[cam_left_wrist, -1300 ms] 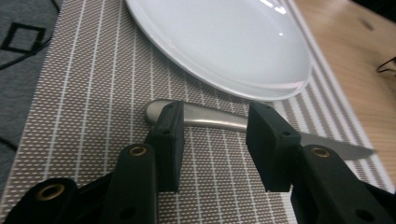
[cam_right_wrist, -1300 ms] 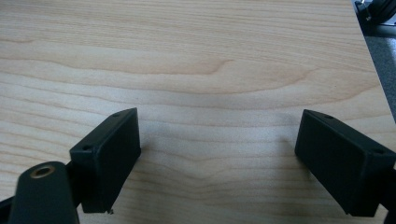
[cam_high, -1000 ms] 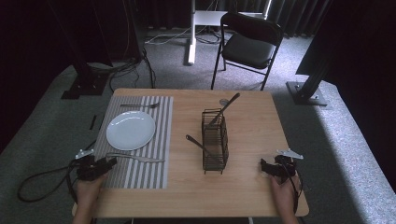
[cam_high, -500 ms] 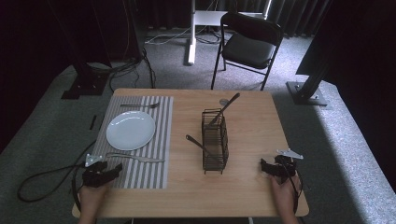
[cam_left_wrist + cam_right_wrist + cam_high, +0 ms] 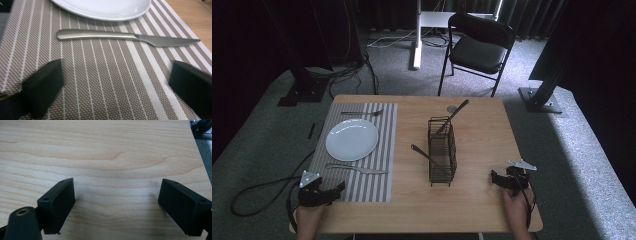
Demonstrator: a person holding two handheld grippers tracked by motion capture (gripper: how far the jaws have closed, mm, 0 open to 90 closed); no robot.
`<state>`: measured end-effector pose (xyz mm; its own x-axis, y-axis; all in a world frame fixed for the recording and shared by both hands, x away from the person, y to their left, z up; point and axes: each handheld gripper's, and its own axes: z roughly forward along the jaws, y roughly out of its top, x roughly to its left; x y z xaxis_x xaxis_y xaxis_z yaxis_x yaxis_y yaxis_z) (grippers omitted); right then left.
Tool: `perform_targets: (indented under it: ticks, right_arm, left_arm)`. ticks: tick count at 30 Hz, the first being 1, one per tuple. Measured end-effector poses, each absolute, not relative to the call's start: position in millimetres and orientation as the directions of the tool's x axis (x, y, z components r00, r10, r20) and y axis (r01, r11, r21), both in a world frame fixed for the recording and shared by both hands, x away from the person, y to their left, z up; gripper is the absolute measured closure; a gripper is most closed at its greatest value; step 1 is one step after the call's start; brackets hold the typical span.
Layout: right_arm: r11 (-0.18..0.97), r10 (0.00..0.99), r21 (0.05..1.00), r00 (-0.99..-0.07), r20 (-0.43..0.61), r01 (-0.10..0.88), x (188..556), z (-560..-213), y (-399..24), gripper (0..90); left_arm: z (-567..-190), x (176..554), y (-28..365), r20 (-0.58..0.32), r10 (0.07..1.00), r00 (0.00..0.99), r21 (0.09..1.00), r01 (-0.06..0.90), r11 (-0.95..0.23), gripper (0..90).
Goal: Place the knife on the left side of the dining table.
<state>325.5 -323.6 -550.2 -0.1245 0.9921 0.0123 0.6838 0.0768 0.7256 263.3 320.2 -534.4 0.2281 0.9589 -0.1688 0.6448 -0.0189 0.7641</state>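
A steel knife [image 5: 357, 169] lies flat on the striped placemat [image 5: 362, 187], just on my side of the white plate [image 5: 352, 139]. My left gripper [image 5: 337, 192] hovers over the mat's near left corner, a short way back from the knife. In the left gripper view the knife [image 5: 120, 38] lies crosswise beyond the left gripper [image 5: 116, 67]. Its jaws have just been opening and stand wide with only mat between them. My right gripper [image 5: 493, 180] rests at the near right of the table. In its own view the right gripper [image 5: 117, 186] is open over bare wood.
A black wire basket [image 5: 442, 150] stands mid-table with a dark-handled utensil [image 5: 452, 116] leaning out the far side and another [image 5: 424, 155] out the left. A fork [image 5: 362, 113] lies beyond the plate. A black chair [image 5: 477, 45] stands behind the table.
My left gripper has drawn back toward the near edge, away from the knife's handle, and its jaws have spread. The knife stays on the mat. The right gripper has kept still.
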Motion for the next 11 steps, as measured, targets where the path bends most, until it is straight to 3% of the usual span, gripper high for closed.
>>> perform_targets:
  ticks: [11]
  right_arm:
    - [0.077,0.992,0.725,-0.124,0.012,0.684,325.5,-550.2,-323.5,13.4]
  left_arm:
    - [-539.1,263.1,320.7,-0.142,0.964,0.226,0.783,0.621,-0.030,0.0]
